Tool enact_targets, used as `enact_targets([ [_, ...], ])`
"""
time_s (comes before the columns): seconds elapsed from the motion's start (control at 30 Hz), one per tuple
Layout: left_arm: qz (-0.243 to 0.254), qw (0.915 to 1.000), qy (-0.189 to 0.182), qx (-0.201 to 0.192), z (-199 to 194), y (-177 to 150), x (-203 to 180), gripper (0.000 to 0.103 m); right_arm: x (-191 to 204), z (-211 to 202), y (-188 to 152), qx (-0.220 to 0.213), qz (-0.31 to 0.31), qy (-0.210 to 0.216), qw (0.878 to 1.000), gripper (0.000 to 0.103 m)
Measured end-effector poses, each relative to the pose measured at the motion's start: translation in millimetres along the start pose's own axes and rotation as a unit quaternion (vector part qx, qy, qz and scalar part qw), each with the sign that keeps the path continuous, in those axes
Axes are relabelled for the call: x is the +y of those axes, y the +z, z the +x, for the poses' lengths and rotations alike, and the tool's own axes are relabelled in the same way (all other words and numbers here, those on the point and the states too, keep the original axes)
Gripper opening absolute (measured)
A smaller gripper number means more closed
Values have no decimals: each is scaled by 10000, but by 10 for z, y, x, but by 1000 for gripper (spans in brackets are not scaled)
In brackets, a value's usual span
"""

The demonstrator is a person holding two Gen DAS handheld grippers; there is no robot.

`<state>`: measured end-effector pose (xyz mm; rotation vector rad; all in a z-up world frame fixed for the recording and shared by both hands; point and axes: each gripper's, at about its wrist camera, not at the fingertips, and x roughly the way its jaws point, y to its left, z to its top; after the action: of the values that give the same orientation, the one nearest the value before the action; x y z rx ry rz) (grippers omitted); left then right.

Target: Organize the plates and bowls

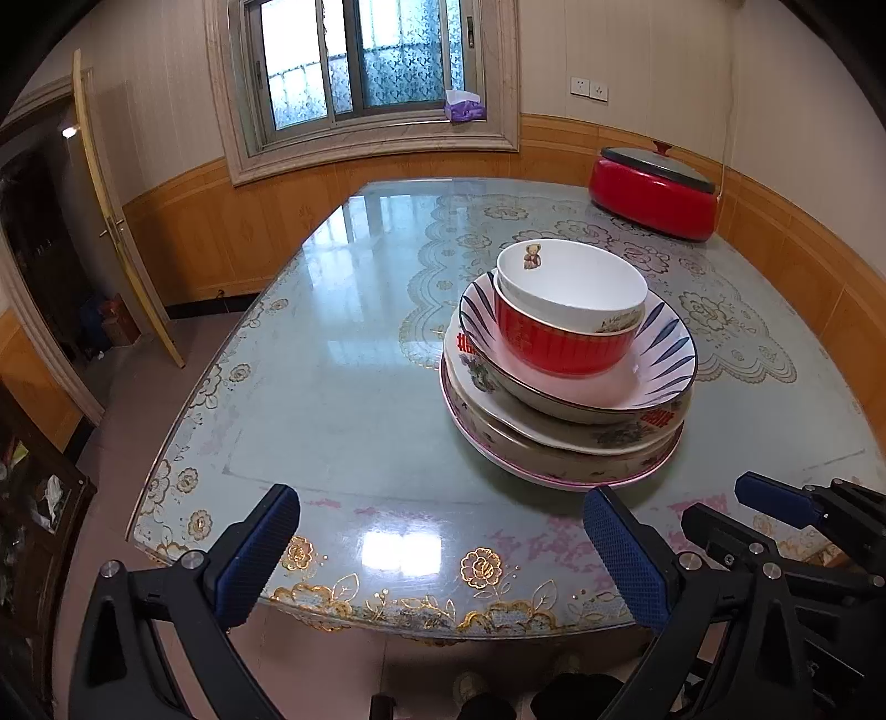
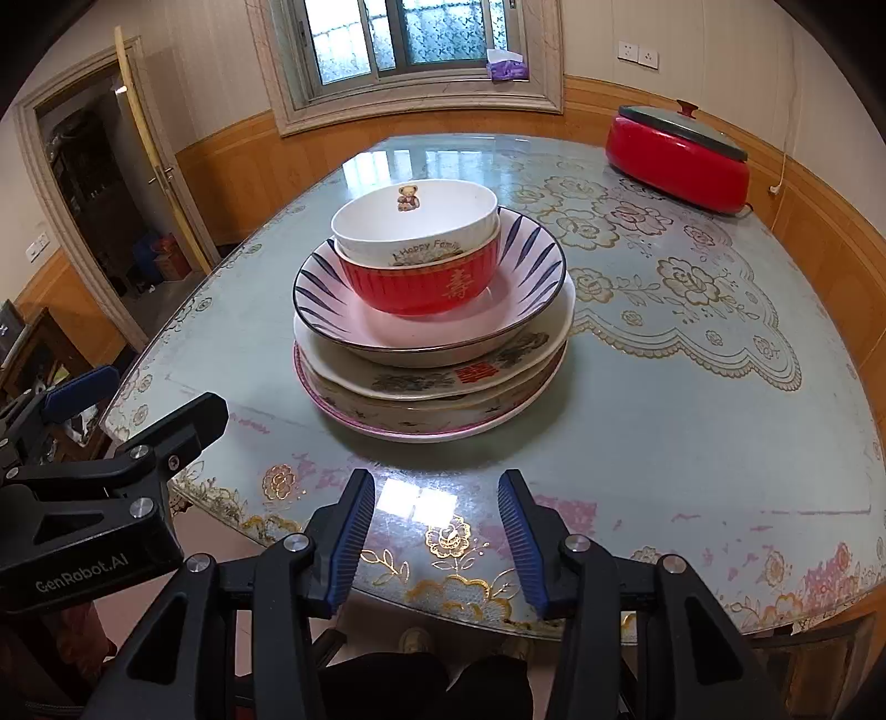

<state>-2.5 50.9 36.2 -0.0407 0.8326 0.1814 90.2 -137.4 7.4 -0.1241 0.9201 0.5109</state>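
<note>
Both grippers hover over the near edge of the table (image 1: 310, 354), and neither touches the crockery. We see the left gripper (image 1: 443, 554) with its blue-padded fingers (image 1: 257, 554) spread wide and nothing between them; only the glossy tabletop and its gilt flower border show in the gap. We see the right gripper (image 2: 437, 531) with its ribbed blue pads (image 2: 349, 540) set at a moderate gap, likewise empty. In the left wrist view, part of the right gripper enters from the right edge; in the right wrist view, part of the left gripper enters from the left edge.

We find the task's things gathered into one stack toward the middle of the table, ahead of both grippers. From the bottom up: a pink-rimmed plate (image 2: 421, 429) resting on the table; a white plate (image 2: 387, 382) with floral prints and a red emblem; a wide bowl (image 2: 531, 249) with dark blue stripes radiating toward its rim; a red bowl (image 2: 421, 288) with a gold character; and a white bowl (image 2: 410, 221) with a small bear printed inside, nested in the red one and tilted slightly.

At the far right corner of the table we note a red pot (image 2: 675, 160) with a grey lid, well apart from the stack. Behind the table a window (image 2: 404, 39) is set in the wall, with a purple tissue box (image 2: 505, 65) on its sill, and an open door (image 2: 149, 144) stands at the left.
</note>
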Motion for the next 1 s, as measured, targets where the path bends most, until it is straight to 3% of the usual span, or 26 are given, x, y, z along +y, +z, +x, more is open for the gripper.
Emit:
enact_targets([
  [0.63, 53, 9997, 235, 4, 59, 53, -19, 103, -22, 75, 65, 48, 20, -13, 10000, 47],
  [1.0, 25, 9998, 188, 39, 89, 78, -30, 103, -45, 84, 89, 42, 28, -28, 10000, 47],
])
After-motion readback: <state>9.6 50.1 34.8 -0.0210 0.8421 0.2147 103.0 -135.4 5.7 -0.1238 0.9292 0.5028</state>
